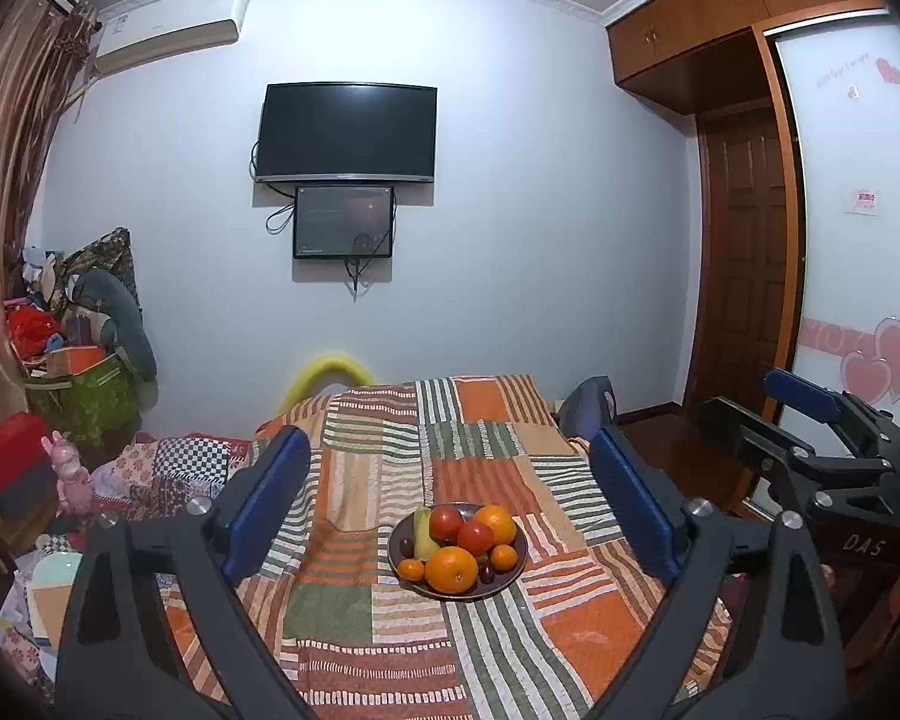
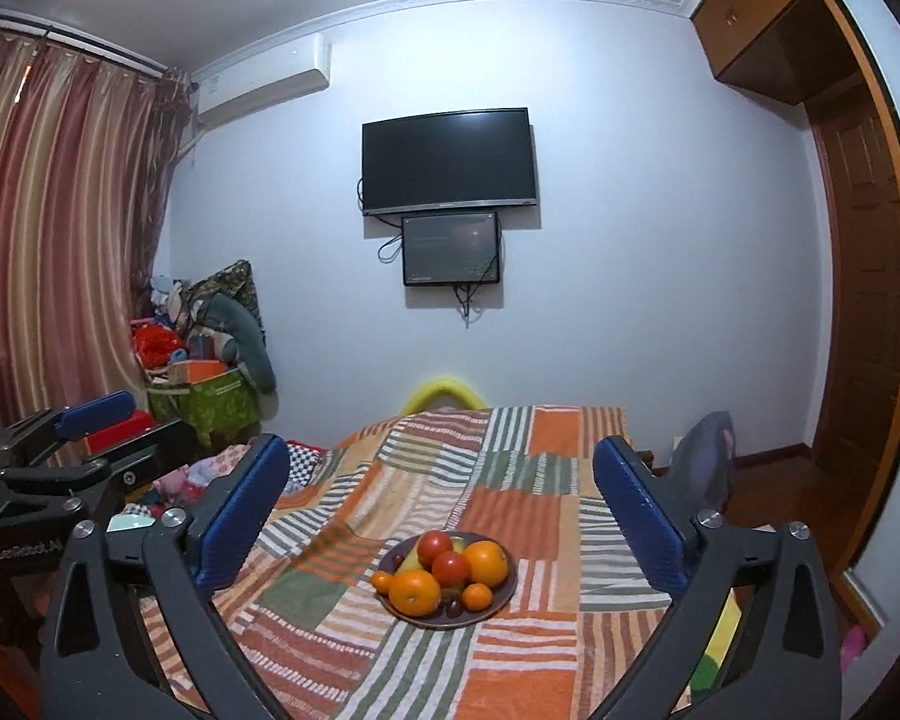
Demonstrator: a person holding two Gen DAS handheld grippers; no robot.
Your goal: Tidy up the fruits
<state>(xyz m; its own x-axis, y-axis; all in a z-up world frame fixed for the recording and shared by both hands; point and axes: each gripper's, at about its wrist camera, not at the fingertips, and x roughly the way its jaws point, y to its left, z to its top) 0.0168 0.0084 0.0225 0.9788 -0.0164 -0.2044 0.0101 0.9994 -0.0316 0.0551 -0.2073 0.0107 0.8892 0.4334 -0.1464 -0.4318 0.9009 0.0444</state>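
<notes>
Orange citrus and red tomatoes heaped on a dark plate (image 1: 513,570) ahead of, and between, the left gripper's (image 1: 450,516) fingers, resting on a patchwork blanket (image 1: 390,648); round, likely firm but slippery, best pinched across the middle. Right gripper (image 2: 441,516) also hovers short, both with fingers spread wide, holding nothing

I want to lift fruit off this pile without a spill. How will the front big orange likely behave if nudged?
The front orange looks round and smooth, so it probably rolls easily. It sits at the plate edge, so a push might send it onto the striped blanket. It leans against the tomatoes, which may shift.
</notes>
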